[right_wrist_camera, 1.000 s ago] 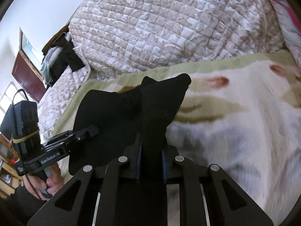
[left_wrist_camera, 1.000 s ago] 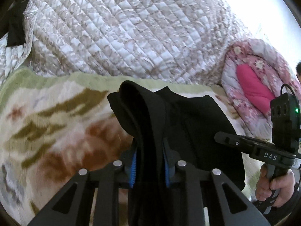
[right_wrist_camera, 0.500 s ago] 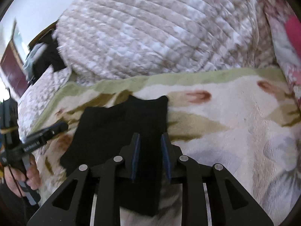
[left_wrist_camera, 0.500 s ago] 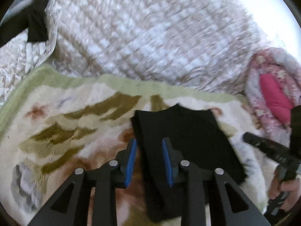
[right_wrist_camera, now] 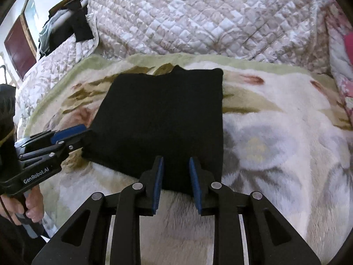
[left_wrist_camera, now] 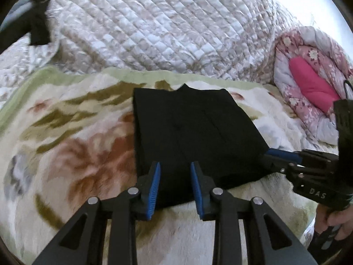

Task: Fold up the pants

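Both grippers sit low at the near edge of the black pants (left_wrist_camera: 194, 137), which lie folded into a flat rectangle on the flowery fleece blanket (left_wrist_camera: 72, 154). The left gripper (left_wrist_camera: 174, 183) points straight across the pants, jaws spread apart with nothing between the blue pads, tips just over the near hem by the left corner. The right gripper (right_wrist_camera: 175, 176) does the same at the near right corner, also spread and holding nothing. From the left wrist view its tips reach the pants' right side, close to touching, hard to tell for sure. The pants' far edge has a small bump sticking out, and it stops short of the blanket's green border. Past that border rises the quilted bedspread (left_wrist_camera: 165, 26). Plenty of bare blanket either side of the pants; a pink floral quilt (left_wrist_camera: 308, 84) sits well off to their right.
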Available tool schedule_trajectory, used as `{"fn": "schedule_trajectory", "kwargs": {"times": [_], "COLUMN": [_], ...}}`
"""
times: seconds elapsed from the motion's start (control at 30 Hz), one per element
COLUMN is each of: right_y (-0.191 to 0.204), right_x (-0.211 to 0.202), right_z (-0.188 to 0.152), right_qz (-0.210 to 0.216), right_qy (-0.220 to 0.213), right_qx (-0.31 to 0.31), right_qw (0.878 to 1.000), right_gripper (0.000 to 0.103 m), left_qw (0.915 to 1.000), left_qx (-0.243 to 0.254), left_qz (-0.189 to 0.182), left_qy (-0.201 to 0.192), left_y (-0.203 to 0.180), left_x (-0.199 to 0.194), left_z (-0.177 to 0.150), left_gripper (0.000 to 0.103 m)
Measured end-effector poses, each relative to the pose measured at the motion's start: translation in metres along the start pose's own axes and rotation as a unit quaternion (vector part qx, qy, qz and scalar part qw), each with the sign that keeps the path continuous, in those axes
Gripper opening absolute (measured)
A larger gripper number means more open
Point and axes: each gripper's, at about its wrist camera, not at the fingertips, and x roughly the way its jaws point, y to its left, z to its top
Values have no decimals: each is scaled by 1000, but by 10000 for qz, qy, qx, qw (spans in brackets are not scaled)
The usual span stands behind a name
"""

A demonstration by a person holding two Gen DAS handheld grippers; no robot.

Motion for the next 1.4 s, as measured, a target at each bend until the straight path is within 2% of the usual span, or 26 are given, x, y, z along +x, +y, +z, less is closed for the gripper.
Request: {"fn": "schedule_trajectory", "kwargs": {"times": [0.03,0.1,0.2,0.5,0.7,0.97,1.4], "right_y": [3,8,17,13,19,20,19], "right_x": [-5,-13,-18,9,11,11,12], "right_z": [-3,-10,-22,-34,-38,-38,-38], "right_qz": [8,35,-6,-278,-351,-398,-410], "right_qy": [-57,-123,-104,484,479,485,481], "right_qx": [-15,13,-28,30,-152,-190,-227], "right_qw": [10000,9999,9999,9984,9981,9978,9977], "right_gripper": [43,53,53,53,59,61,62], "left_qw": [10000,9998,9996,9982,9976,9972,9968], "left_qx": [-9,-117,-154,-54,60,221,295], "left_qz": [72,135,222,316,367,373,417], "left_qy": [-23,37,102,501,591,606,615], "left_y": [-1,1,-2,-5,-8,-12,-16], "left_x": [-5,-13,-18,0,6,7,8], "left_z": [-5,-12,-23,-40,-46,-48,-49], "left_gripper": [31,31,31,33,39,48,50]}}
